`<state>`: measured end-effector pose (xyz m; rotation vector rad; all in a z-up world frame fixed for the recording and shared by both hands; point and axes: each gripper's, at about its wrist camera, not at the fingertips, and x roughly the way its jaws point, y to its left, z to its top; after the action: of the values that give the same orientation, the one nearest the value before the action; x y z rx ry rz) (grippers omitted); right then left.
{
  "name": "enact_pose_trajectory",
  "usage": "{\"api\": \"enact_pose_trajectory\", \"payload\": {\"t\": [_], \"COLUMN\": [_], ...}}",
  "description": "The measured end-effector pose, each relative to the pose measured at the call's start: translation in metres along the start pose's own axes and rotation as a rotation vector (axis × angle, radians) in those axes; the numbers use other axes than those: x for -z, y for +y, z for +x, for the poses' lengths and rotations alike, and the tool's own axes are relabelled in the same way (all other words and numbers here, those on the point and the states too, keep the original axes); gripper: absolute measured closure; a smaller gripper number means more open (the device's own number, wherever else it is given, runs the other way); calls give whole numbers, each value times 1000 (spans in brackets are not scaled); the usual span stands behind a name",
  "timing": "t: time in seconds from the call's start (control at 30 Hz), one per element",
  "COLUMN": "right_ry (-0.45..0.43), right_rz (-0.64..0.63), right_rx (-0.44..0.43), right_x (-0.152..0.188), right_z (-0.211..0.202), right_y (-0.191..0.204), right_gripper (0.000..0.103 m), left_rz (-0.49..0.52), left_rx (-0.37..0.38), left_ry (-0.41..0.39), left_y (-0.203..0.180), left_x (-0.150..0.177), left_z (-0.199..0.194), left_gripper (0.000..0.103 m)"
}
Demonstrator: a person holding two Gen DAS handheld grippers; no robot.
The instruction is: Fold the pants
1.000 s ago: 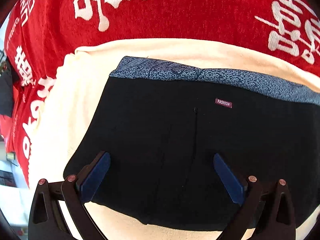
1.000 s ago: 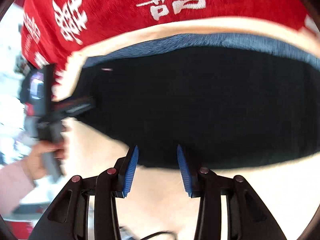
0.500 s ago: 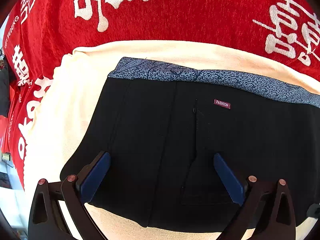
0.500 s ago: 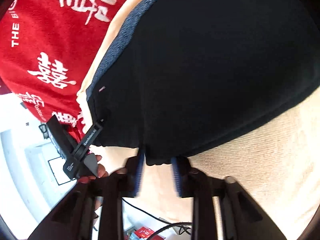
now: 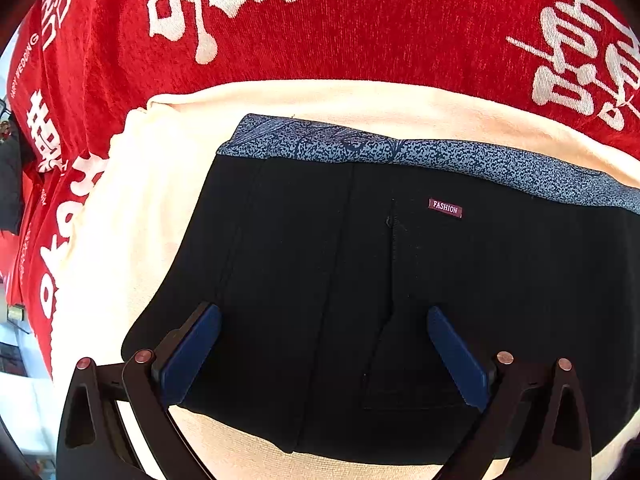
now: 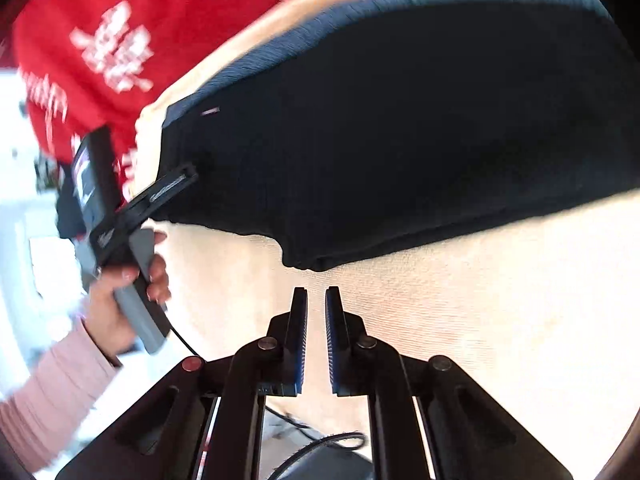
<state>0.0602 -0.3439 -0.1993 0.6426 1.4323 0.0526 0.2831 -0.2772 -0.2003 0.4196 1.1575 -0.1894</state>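
Observation:
Black pants (image 5: 360, 260) with a speckled blue-grey waistband (image 5: 400, 152) and a small "FASHION" label (image 5: 445, 208) lie folded flat on a cream cloth (image 5: 132, 220). My left gripper (image 5: 320, 310) stands wide open over their near part, its blue pads (image 5: 192, 344) low on the black fabric with nothing pinched. In the right wrist view the pants (image 6: 400, 140) fill the upper half. My right gripper (image 6: 316, 290) is shut and empty, just short of their near corner (image 6: 304, 260), over bare cream cloth.
A red blanket (image 5: 360, 32) with white characters lies under the cream cloth and beyond it. In the right wrist view a hand (image 6: 120, 300) in a pink sleeve (image 6: 52, 380) holds the left tool at the pants' left edge. A black cable (image 6: 320, 440) runs below.
The right gripper's jaws closed. Half a second ago they were at the pants' near corner; now they sit back from it, with no fabric between them. The left gripper has stayed put, open.

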Motion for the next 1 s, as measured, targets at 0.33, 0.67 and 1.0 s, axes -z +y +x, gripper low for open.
{"api": "enact_pose_trajectory", "payload": {"t": [0.33, 0.67, 1.0], "right_ry": [-84, -95, -182], "right_rz": [-18, 125, 368], "right_rx": [208, 102, 79], "right_x": [-47, 7, 49], "right_z": [9, -27, -87], "right_y": [-31, -69, -164], "right_gripper": [47, 47, 47], "left_rz": [0, 91, 319], "left_rx": [-18, 30, 218], "left_ry": [10, 46, 64], "left_y": [-5, -54, -220], "left_x": [-1, 6, 30], "left_z": [-1, -46, -97], "left_gripper": [0, 0, 0]}}
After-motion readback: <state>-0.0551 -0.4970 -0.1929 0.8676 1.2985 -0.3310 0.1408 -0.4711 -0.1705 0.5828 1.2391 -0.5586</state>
